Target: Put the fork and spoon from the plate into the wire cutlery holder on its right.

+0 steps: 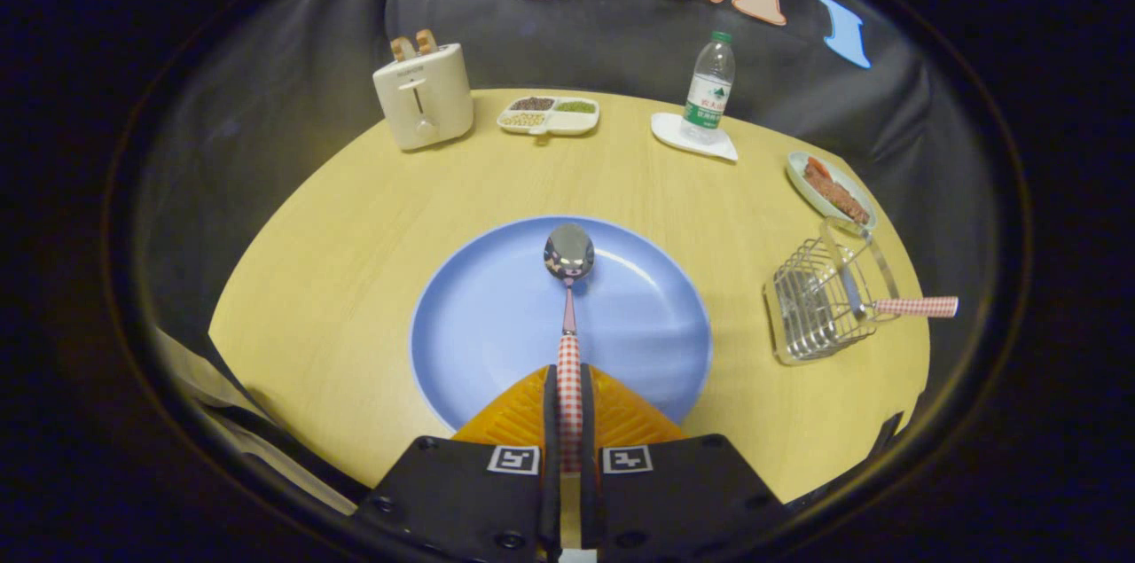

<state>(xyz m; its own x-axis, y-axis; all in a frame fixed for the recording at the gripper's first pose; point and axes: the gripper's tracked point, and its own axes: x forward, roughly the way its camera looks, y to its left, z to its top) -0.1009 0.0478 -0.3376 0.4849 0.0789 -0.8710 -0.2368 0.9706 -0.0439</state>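
My gripper [568, 399] is shut on the red-checked handle of the spoon [568, 279]. Its steel bowl points straight ahead of the fingers, over the middle of the round blue plate [479, 315]. Whether the spoon rests on the plate or hangs just above it, I cannot tell. To the right of the plate stands the wire cutlery holder [811, 306]. The fork [896, 307] lies in it, its red-checked handle sticking out over the right rim.
On the round wooden table [337, 261], beyond the plate: a cream toaster [423, 95] with bread, a divided tray of beans [549, 114], a water bottle [708, 90] on a white coaster, and a dish of food [831, 189] just behind the holder.
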